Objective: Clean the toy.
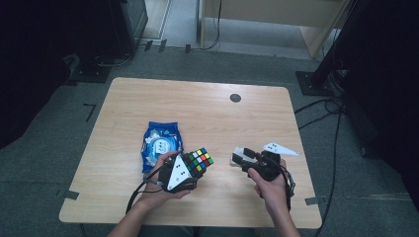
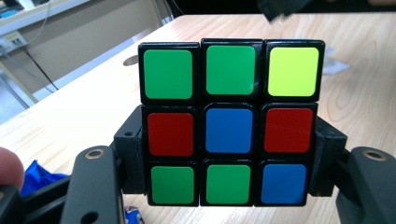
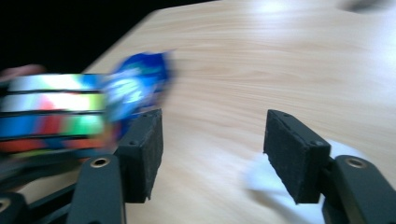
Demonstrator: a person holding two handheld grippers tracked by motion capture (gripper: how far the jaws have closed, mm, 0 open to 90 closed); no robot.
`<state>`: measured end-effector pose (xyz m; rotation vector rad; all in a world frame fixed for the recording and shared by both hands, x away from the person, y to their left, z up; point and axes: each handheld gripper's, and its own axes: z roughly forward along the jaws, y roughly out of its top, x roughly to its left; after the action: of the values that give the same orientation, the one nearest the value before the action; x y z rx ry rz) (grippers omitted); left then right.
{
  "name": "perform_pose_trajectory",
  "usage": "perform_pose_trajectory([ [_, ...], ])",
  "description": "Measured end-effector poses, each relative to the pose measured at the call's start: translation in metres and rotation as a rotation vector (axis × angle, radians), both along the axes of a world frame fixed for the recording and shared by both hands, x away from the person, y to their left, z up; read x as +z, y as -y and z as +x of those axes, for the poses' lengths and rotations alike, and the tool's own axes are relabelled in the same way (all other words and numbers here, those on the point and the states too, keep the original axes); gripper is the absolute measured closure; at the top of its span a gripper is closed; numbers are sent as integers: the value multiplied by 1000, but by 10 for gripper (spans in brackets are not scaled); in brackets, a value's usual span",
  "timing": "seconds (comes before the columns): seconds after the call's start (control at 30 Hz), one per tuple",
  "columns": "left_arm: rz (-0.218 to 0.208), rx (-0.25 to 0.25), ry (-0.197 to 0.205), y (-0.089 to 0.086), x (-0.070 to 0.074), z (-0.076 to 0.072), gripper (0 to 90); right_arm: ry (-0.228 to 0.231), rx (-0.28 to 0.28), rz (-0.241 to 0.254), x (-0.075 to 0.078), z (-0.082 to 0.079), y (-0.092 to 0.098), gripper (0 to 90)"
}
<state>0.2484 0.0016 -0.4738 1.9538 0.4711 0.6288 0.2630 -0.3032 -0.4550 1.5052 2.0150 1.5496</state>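
The puzzle cube (image 2: 229,122) was clamped between the pads of the left gripper (image 1: 189,170), gripped at its middle and lower layers, above the table (image 1: 207,113). The right gripper (image 3: 212,154) was held apart with nothing between its parted jaws, a white scrap (image 3: 266,179) beneath its fingers. The cube could be twisted loose if an outer layer were turned carelessly, and the blue packet (image 1: 160,143) beside the fingers could be knocked.

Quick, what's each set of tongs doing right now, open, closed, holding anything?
Left tongs: closed on the cube, pads pressed against its two sides.
Right tongs: open, nothing between the pads, just table.
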Motion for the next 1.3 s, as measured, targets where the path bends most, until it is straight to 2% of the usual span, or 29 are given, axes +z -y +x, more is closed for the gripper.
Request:
perform_pose_trajectory([
  [0.03,-4,1,-7,-1,0,1,336,-10,-70,-29,-8,3,3,414],
  [0.1,-17,8,-18,-2,1,2,336,-21,-146,-140,-21,6,2,423],
  [0.23,-38,9,-38,-4,2,2,336,-37,-227,-255,-42,12,1,442],
  [0.27,-47,7,-46,-5,2,2,336,-48,-239,-262,-46,14,1,443],
  [0.37,-73,-3,-72,-6,2,2,336,-88,-247,-277,-54,17,2,460],
  [0.47,-74,-1,-91,-5,2,2,336,-100,-239,-327,-62,19,0,484],
  [0.63,-84,2,-104,-8,2,3,336,-87,-238,-342,-64,19,-1,560],
  [0.73,-91,6,-106,-9,2,3,336,-74,-227,-369,-65,17,-3,606],
  [0.77,-96,6,-113,-9,2,4,336,-60,-221,-376,-66,15,-6,689],
  [0.9,-98,3,-115,-10,1,4,336,-67,-168,-348,-65,14,-6,864],
  [1.0,-102,-13,-114,-10,2,3,336,-70,-146,-336,-62,13,-4,881],
  [1.1,-104,-21,-114,-10,2,2,335,-11,-116,-263,-47,6,-6,882],
  [1.13,-104,-21,-114,-10,2,2,336,-11,-116,-263,-47,6,-6,882],
  [1.17,-102,-26,-115,-9,2,2,336,9,-104,-239,-42,3,-8,881],
  [1.2,-100,-29,-115,-9,2,2,336,67,-66,-167,-27,-4,-13,881],
  [1.3,-102,-39,-116,-6,1,0,336,159,15,-85,-1,-18,-26,881],
])
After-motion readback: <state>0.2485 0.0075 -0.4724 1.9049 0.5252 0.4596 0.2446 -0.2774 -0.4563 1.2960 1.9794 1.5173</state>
